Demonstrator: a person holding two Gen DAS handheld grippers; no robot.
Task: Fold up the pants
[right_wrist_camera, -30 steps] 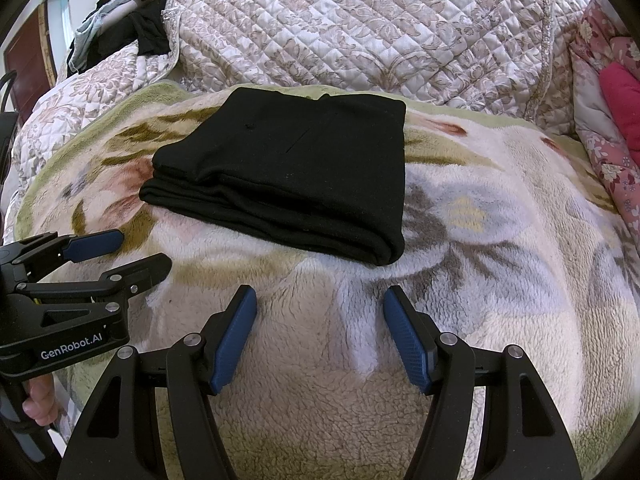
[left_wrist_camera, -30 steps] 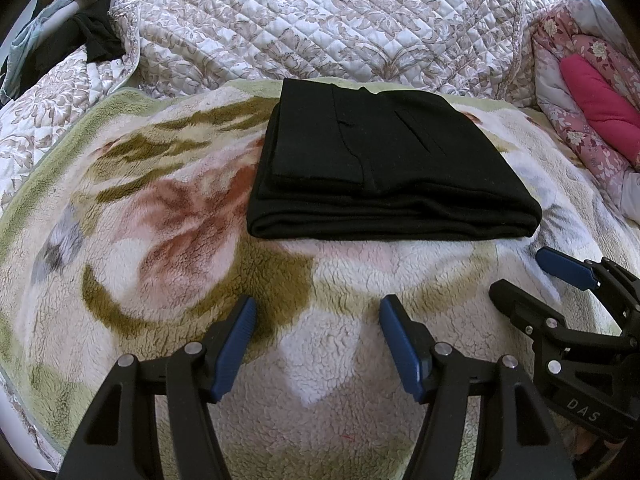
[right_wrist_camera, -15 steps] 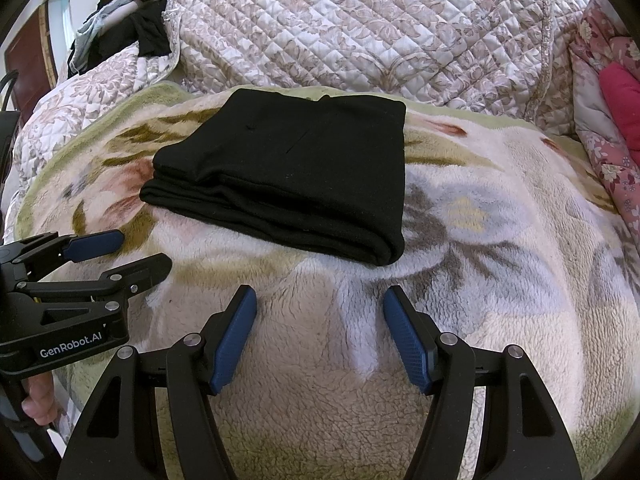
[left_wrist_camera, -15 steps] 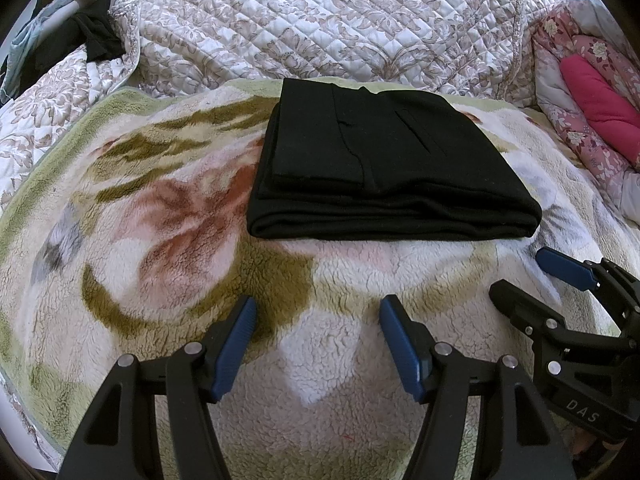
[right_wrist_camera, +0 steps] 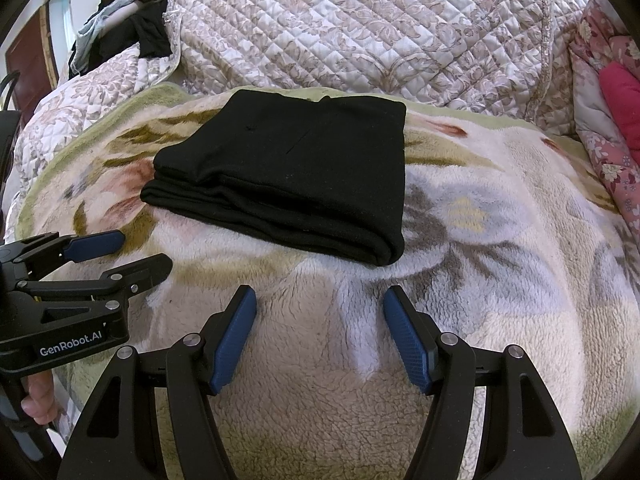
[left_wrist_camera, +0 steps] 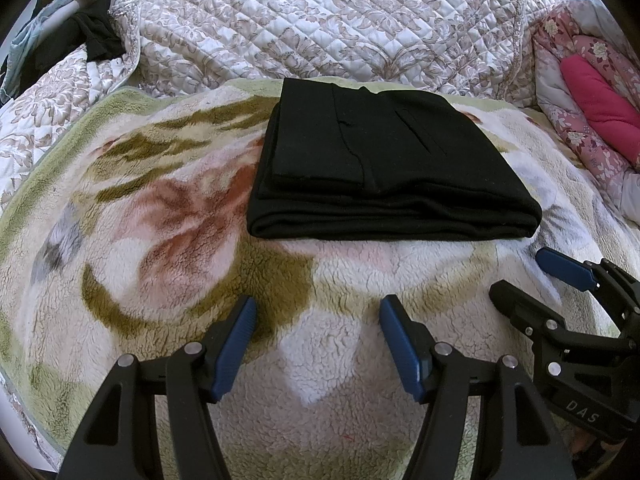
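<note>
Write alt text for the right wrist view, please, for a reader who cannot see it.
Black pants, folded into a neat rectangle, lie on a fleecy floral blanket with a quilted bedspread behind. The right claw hovers open and empty near the camera, and the left claw, also open, enters at the left.

One pair of black pants point(left_wrist_camera: 384, 168) is counted, folded into a single stack. Two claws are seen: the left claw point(left_wrist_camera: 318, 344) and the right claw point(right_wrist_camera: 320, 340), each with two blue pads. One fleece blanket point(left_wrist_camera: 160, 240), one quilt point(left_wrist_camera: 320, 20) and one pink pillow point(left_wrist_camera: 600, 104) are counted too. Clothes point(left_wrist_camera: 92, 32) at the back can't be counted.
</note>
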